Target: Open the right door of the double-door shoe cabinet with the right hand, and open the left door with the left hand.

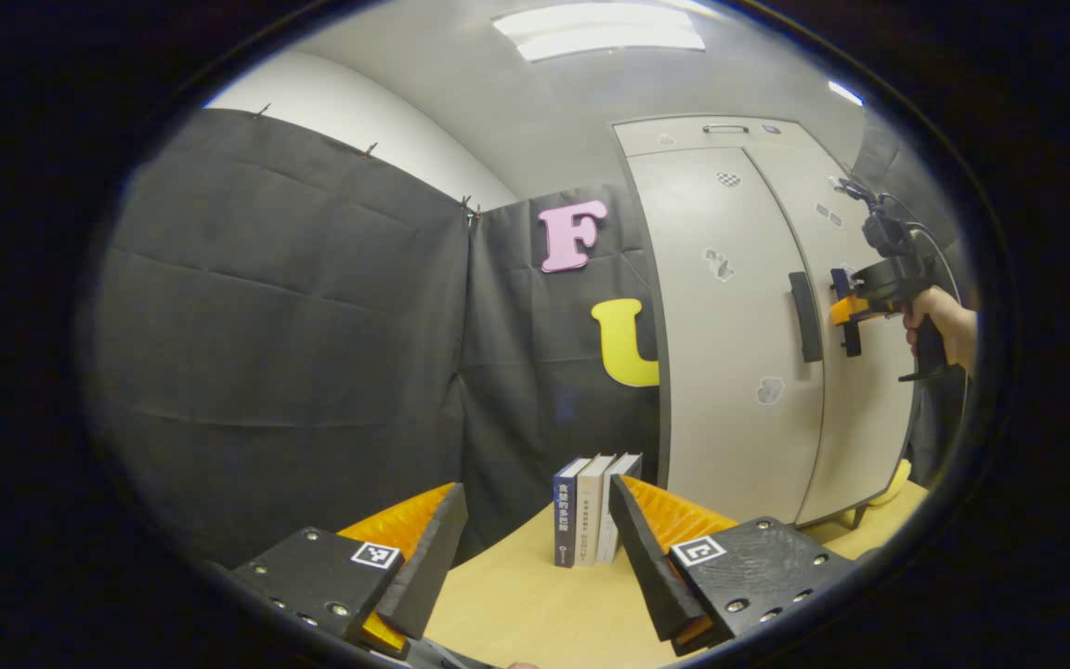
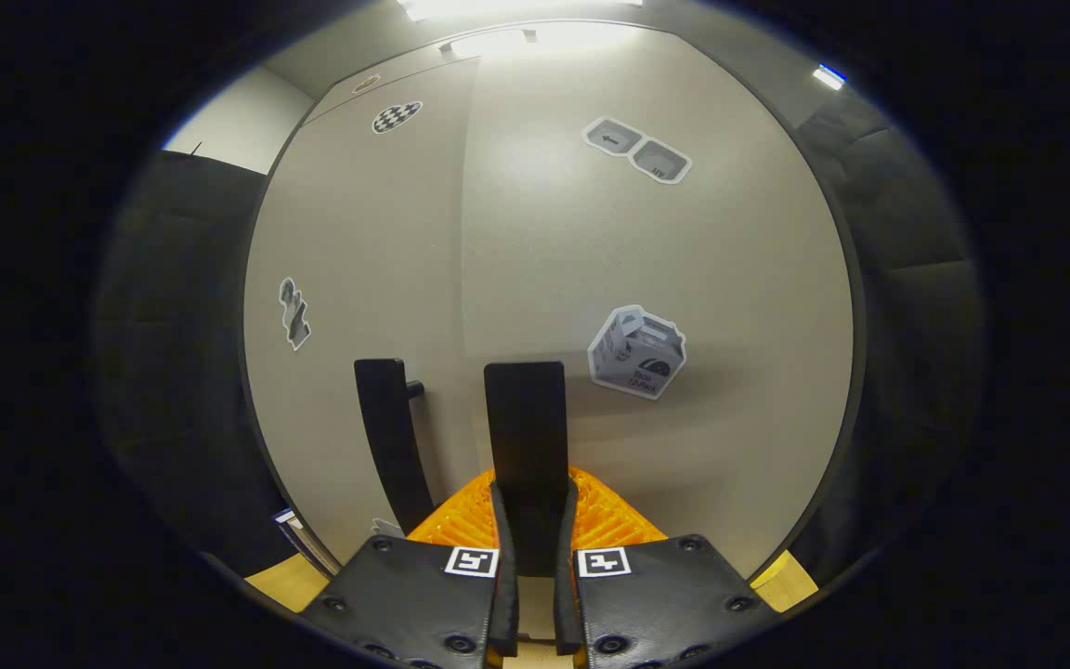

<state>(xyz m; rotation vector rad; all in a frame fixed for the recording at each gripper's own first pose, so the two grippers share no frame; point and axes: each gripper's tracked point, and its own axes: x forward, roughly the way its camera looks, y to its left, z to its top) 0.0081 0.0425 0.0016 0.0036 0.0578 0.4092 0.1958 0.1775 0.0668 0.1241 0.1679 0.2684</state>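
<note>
On the worktop point(image 1: 535, 604) at the right of the left gripper view stands the cabinet point(image 1: 739, 316), pale, tall and upright, both doors flush and closed. Its left door point(image 1: 730, 372) carries a dark vertical handle point(image 1: 805, 317) near the seam, and the right door point(image 1: 855, 418) lies just beyond it. Farther off in that view the right tongs point(image 1: 849, 316) sit at the right door's handle, held by a hand point(image 1: 939, 325) at the frame's right edge. Seen from the right gripper view, the right tongs point(image 2: 529, 548) are closed around the right handle point(image 2: 526, 437): the dark upright bar runs down between the two fingers, which press it from both sides with only the bar's width between them. Just left of it, across the seam, the left handle point(image 2: 393, 437) stands free and untouched. Stickers dot both doors, among them a box-shaped one point(image 2: 637, 353) right of the gripped handle and a chequered one point(image 2: 397, 116) high on the left door. Nearer in the left gripper view, the left tongs point(image 1: 535, 548) are spread wide with nothing between the fingers, held low over the worktop and well apart from the cabinet. Three books point(image 1: 595, 511) stand upright on the worktop between those fingers' lines, just left of the cabinet's foot and against the black cloth wall point(image 1: 293, 334). A ceiling light point(image 1: 605, 30) glows overhead.
</note>
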